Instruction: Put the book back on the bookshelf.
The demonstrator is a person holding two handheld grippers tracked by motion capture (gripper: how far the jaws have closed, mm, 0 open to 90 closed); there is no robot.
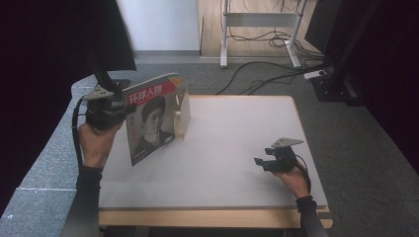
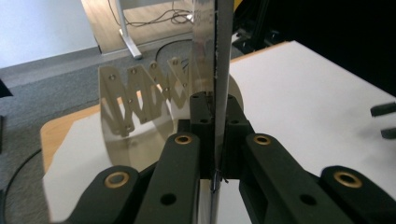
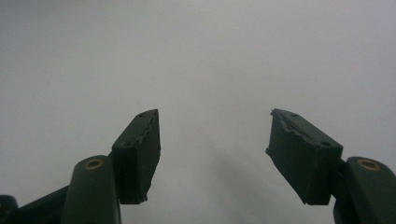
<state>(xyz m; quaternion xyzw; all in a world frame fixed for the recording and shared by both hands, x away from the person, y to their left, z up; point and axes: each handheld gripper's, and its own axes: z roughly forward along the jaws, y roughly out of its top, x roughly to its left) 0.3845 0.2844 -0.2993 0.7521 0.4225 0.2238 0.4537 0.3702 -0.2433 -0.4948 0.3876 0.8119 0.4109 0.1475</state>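
The left hand-held gripper (image 1: 117, 109) is pinching the magazine (image 1: 152, 118) upright beside the rack (image 1: 182, 114), likely for slotting; the right hand-held gripper (image 1: 263, 163), jaws spread, is idling well away from the rack.

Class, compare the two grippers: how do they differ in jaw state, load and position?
The left gripper is shut on the magazine, held upright at the table's left edge; the right gripper is open and holds nothing. The left is raised; the right sits low over bare tabletop. Both have black jaws and a grey plate.
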